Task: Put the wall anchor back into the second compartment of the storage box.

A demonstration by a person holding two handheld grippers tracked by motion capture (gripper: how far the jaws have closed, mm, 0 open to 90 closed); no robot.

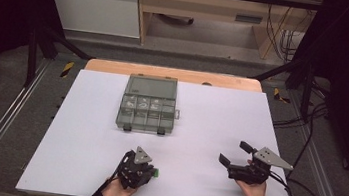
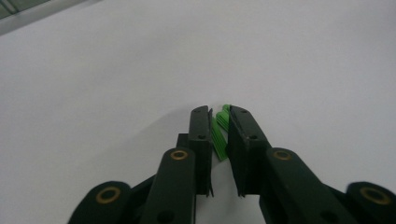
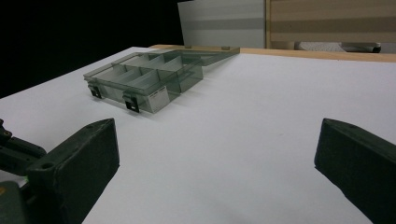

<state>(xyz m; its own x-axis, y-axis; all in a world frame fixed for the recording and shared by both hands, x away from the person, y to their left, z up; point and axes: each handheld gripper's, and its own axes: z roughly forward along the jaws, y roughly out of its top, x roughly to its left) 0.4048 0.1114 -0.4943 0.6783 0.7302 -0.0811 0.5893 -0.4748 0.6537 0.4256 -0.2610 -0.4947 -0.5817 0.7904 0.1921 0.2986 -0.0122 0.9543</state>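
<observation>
- Green plastic part: light, thin, likely slippery; grip its flat faces.
- Left hand-held gripper: clamped on it, nearer than the compartment box.
- Right hand-held gripper: wide open, empty.

Left gripper, held low near the table's near edge, jaws closed on a small green piece. Right gripper, toward the near right corner, jaws spread wide, holding nothing.

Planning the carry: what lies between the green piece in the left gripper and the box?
Nothing: bare white table separates green piece from box, in the high view.
</observation>
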